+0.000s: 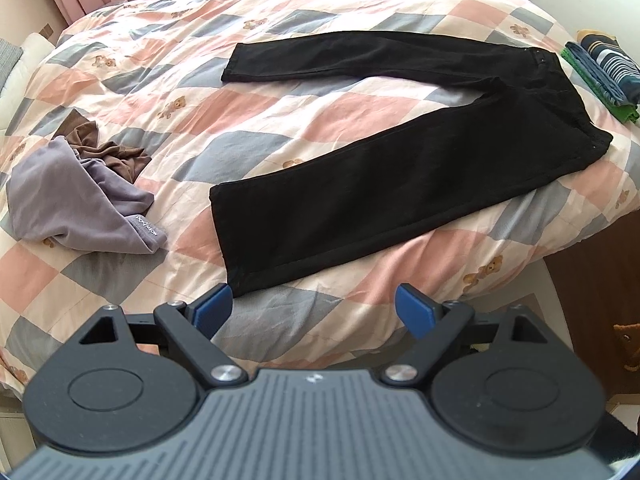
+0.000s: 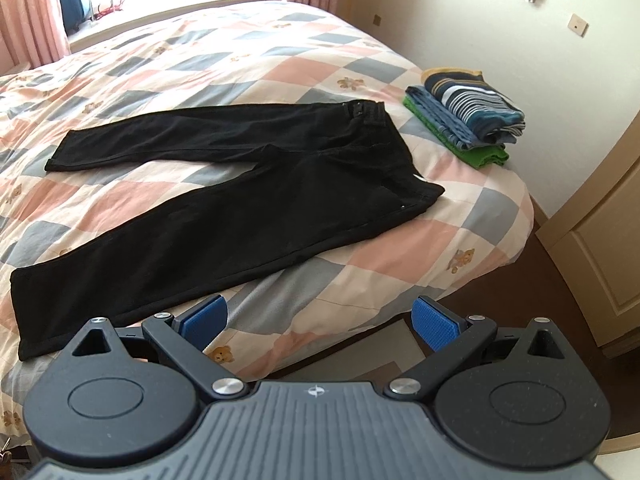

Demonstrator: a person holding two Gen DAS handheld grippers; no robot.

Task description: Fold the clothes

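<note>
Black trousers (image 1: pixel 400 152) flat on quilt, beyond both hand-held grippers (image 1: pixel 312 308) (image 2: pixel 320 320), released, empty.

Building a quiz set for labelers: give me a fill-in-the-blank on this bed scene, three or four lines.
1. The trousers spread flat on the quilt are ____ in colour.
2. The folded stack has a ____ garment at the bottom.
3. The jaws of the left gripper and right gripper are ____.
4. The crumpled grey garment lies beside a ____ one.

Missing: black; green; open; brown

Bare quilt (image 1: pixel 280 128) between trouser legs (image 1: pixel 360 200)
</note>
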